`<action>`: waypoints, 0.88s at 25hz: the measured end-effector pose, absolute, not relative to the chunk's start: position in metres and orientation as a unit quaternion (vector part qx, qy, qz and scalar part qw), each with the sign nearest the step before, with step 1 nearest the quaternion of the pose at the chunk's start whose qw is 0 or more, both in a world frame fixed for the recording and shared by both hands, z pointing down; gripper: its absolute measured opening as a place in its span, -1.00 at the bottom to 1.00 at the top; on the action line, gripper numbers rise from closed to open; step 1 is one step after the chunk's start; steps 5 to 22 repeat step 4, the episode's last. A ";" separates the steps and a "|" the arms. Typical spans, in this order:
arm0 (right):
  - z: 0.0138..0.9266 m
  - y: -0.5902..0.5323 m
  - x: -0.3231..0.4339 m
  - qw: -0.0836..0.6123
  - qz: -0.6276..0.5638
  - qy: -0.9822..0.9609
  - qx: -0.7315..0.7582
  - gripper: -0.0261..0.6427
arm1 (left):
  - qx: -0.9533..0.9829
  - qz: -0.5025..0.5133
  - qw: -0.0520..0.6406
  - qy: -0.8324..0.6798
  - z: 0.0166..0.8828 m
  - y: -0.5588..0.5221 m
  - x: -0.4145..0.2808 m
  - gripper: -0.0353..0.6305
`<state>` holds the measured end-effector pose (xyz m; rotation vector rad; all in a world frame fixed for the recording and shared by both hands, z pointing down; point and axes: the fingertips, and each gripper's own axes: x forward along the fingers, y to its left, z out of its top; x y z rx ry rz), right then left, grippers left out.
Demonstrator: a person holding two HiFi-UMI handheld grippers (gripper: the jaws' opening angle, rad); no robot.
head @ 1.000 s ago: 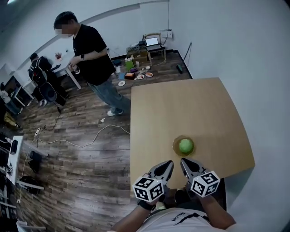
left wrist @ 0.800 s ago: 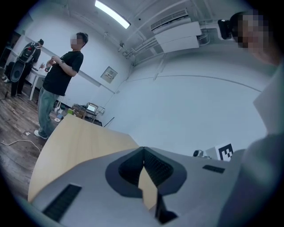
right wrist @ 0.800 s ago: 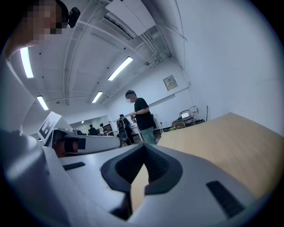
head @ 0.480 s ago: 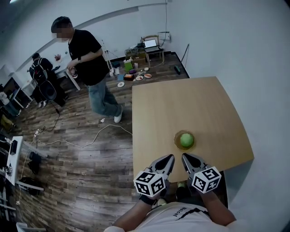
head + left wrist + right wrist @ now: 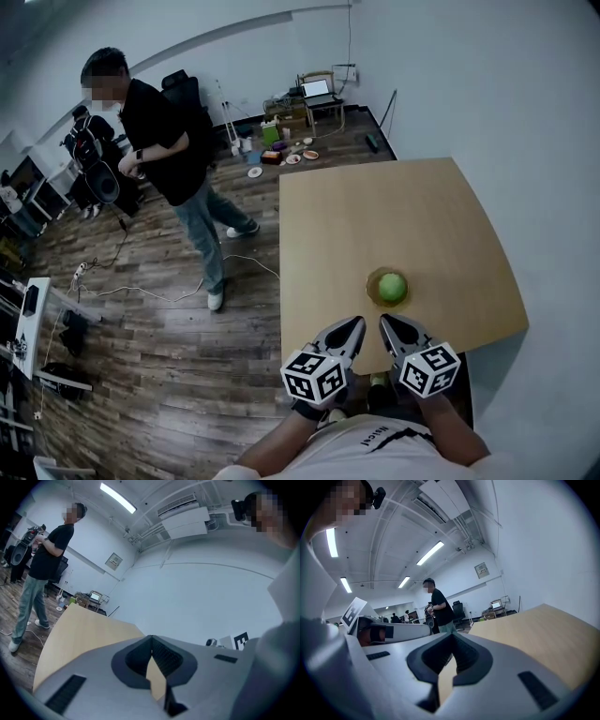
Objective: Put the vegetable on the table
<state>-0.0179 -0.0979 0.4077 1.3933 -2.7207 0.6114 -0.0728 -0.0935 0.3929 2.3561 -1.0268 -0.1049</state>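
Desk (image 5: 403, 216): light wood. Left tool (image 5: 356, 322) and right tool (image 5: 385, 321) hang side by side at its front edge, both clenched on nothing. Just beyond them stands a dish (image 5: 373, 282); the vegetable (image 5: 392, 287) lies in it, not on bare wood. Judgement: no grasp in hand; if bare desk is meant, a tool must open around the vegetable and lift it clear of the dish

Left gripper (image 5: 354, 325), right gripper (image 5: 385, 322), jaws closed
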 end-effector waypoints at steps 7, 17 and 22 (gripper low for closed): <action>0.410 -0.099 -0.021 0.013 0.196 -0.873 0.446 -0.88 | 0.878 -0.040 0.282 -0.385 0.395 -0.094 -0.076 -0.86; 0.410 -0.099 -0.021 0.013 0.196 -0.873 0.446 -0.88 | 0.878 -0.040 0.282 -0.385 0.395 -0.094 -0.076 -0.86; 0.410 -0.099 -0.021 0.013 0.196 -0.873 0.446 -0.88 | 0.878 -0.040 0.282 -0.385 0.395 -0.094 -0.076 -0.86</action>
